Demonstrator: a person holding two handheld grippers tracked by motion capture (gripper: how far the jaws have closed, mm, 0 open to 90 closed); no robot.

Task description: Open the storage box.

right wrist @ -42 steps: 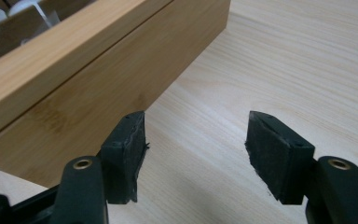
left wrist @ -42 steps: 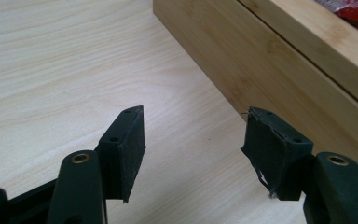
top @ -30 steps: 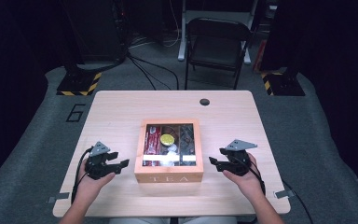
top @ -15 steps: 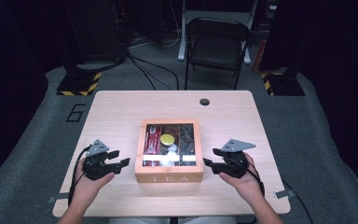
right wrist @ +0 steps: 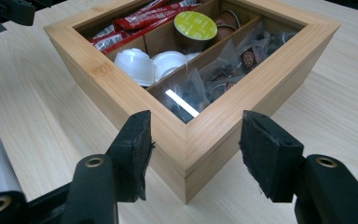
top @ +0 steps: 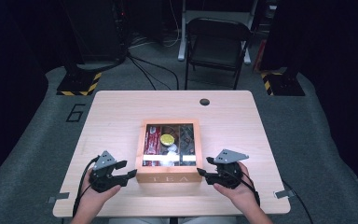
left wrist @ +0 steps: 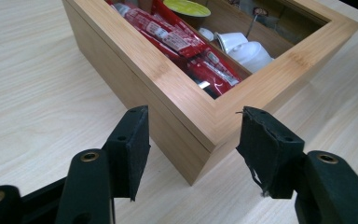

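At the left of the high view, the person's left hand (top: pixel 98 189) is holding the left gripper (top: pixel 129 173) low over the table (top: pixel 116 116), its tips pointing toward the near left corner of the wooden tea box (top: pixel 169 176). In the left gripper view that corner is standing between the two black jaws, which have just been closing; they are sitting spread on either side of it, the pads apart from the wood and pressing on nothing. The box is sitting a little toward the person's side of the table's middle, its closed lid framing a clear pane, with letters reading TEA on its front wall. Through the pane, red sachets (left wrist: pixel 177 44) are lying in the left compartment, a capsule with a yellow-green top (right wrist: pixel 195 24) and white capsules (right wrist: pixel 135 65) are resting in the middle one, and dark clear-wrapped tea bags (right wrist: pixel 223 65) are filling the right one. A bright strip of glare is lying across the near edge of the pane. Farther right, the right gripper (top: pixel 204 168) is hovering in the person's right hand (top: pixel 235 189), aimed at the near right corner of the box. In the right gripper view its jaws have likewise just been closing, and they are standing spread around that corner without touching it. Beyond the table, a dark folding chair (top: pixel 216 44) is standing on the grey floor.
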